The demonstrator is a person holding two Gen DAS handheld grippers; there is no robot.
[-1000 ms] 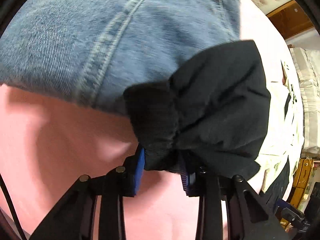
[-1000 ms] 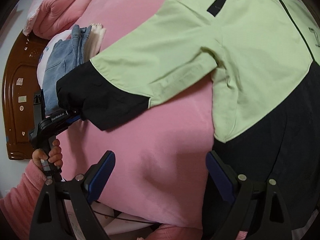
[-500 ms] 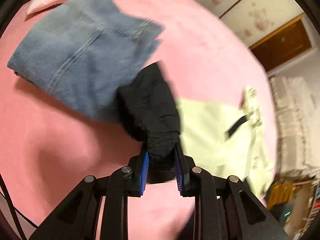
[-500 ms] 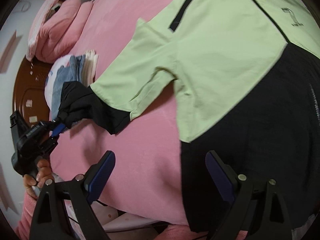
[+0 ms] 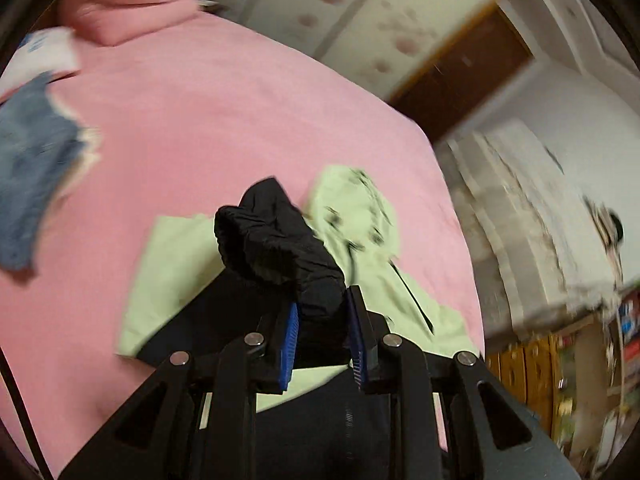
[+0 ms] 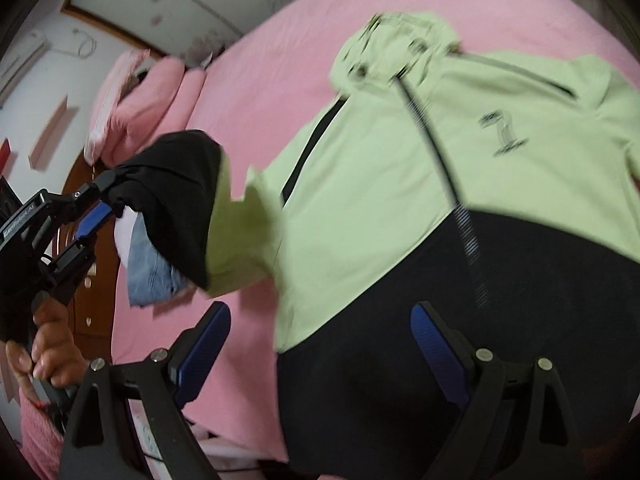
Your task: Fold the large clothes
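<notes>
While spread front-up on pink bed (image 6: pixel 304 40): one green-and-black jacket (image 6: pixel 400 184), chest mark unreadable. Left gripper (image 5: pixel 322 330) clenched on black sleeve cuff (image 5: pixel 276 240), raised above jacket. Right gripper (image 6: pixel 320 344) gaping, empty, over black hem. One folded jeans (image 5: pixel 28 184), blurred, near pillows.

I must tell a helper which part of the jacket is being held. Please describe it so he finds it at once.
On the pink bed lies a light green and black jacket. Its sleeve on the pillow side is lifted off the sheet. The black cuff at its end is the part, pinched in the left hand-held gripper, unlike the flat green sleeve opposite.
</notes>
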